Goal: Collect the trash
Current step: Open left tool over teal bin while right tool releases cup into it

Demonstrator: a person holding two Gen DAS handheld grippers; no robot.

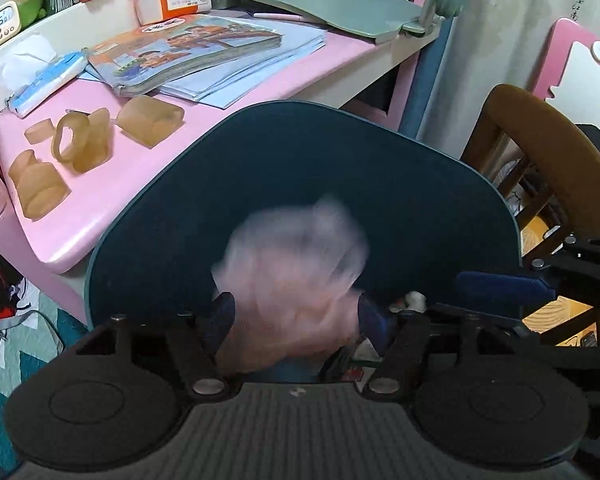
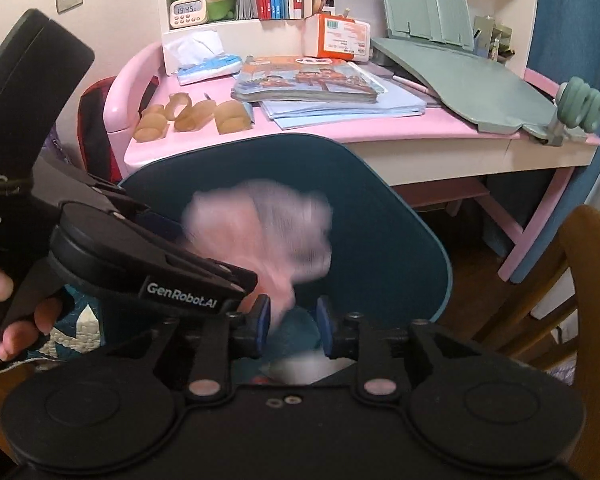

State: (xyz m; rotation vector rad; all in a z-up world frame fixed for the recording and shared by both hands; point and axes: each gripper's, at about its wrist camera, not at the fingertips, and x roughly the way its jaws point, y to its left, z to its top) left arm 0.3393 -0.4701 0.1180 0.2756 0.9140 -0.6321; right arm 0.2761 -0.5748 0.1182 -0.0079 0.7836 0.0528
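The left hand-held gripper and right hand-held gripper sit side by side, each with blue fingers parted. The person's left hand grips the left handle.
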